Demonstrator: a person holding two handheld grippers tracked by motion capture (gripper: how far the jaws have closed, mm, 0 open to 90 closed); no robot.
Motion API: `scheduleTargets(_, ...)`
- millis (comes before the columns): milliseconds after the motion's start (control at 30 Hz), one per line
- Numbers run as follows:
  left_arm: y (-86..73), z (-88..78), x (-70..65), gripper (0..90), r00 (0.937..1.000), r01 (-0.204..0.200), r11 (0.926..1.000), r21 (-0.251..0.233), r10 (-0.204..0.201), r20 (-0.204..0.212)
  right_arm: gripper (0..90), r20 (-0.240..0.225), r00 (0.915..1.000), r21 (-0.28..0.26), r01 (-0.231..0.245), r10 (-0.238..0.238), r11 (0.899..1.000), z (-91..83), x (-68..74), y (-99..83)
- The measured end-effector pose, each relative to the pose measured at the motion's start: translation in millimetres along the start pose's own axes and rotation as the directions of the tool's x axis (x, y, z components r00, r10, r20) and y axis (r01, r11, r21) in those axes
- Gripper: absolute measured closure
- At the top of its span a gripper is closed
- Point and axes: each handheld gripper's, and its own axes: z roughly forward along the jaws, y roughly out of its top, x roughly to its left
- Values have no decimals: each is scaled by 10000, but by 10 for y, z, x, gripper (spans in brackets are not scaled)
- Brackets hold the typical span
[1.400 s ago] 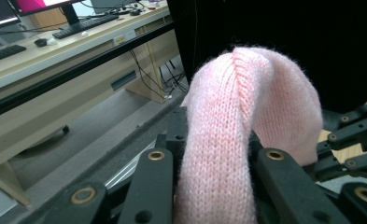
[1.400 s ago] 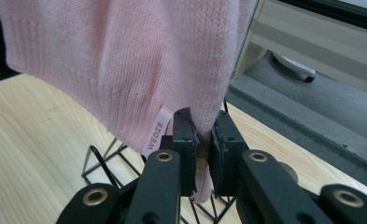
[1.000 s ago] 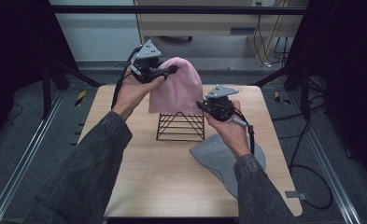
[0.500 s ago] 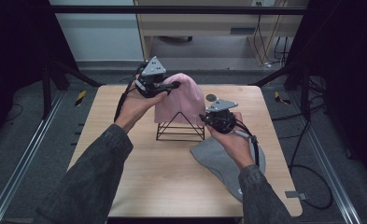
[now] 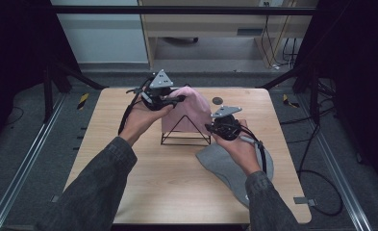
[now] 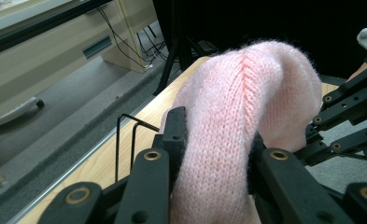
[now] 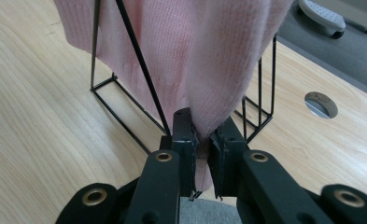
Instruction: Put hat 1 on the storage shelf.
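Wooden table (image 5: 143, 187), dark lab behind. Pink knit hat (image 5: 189, 113) draped over black wire rack (image 5: 185, 137). Left gripper (image 6: 214, 154) clamped on top fold, right gripper (image 7: 202, 135) pinching bottom hem. Soft, floppy, light; grab edges.

A pale pink knit hat (image 5: 189, 111), black wire rack (image 5: 185, 136), grey hat (image 5: 230, 166), light wood table (image 5: 177, 183).

Left claw (image 5: 176, 100) raised at arm's reach, jaws clamped on a thick fold of pink knit hat (image 6: 246, 116). Right claw (image 5: 211, 128) lower and nearer the body, jaws pinching the hat's hanging edge. Both forearms in dark sleeves.
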Motion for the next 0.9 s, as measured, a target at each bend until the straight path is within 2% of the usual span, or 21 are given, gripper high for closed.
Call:
scheduleTargets(67,-4,3,-3,726,10000,22,10000,8,-22,16,795,-44,10000,120,26,-25,9999,9,5,-1)
scheduleTargets(233,-57,46,-51,734,9998,-4,9999,164,1,206,660,6,10000,215,-22,22,9998,-25,37,-31)
scheduleTargets(333,-87,58,-68,734,9997,27,9998,208,-32,242,600,182,9997,321,128,-133,9994,-79,59,-64)
scheduleTargets(467,-173,83,-101,734,9996,-59,9987,513,45,282,533,399,9992,287,23,-34,9996,-177,45,-132)
scheduleTargets(533,-198,88,-104,734,9995,43,9985,543,-60,315,504,497,9988,297,-5,-10,9996,-222,32,-158)
scheduleTargets(700,-260,102,-130,732,9992,87,9976,692,-114,391,481,854,9962,305,-177,151,9994,-349,-46,-259)
scheduleTargets(900,-339,142,-142,728,9986,249,9966,782,-285,454,476,1087,9931,426,-494,445,9979,-409,-155,-387)
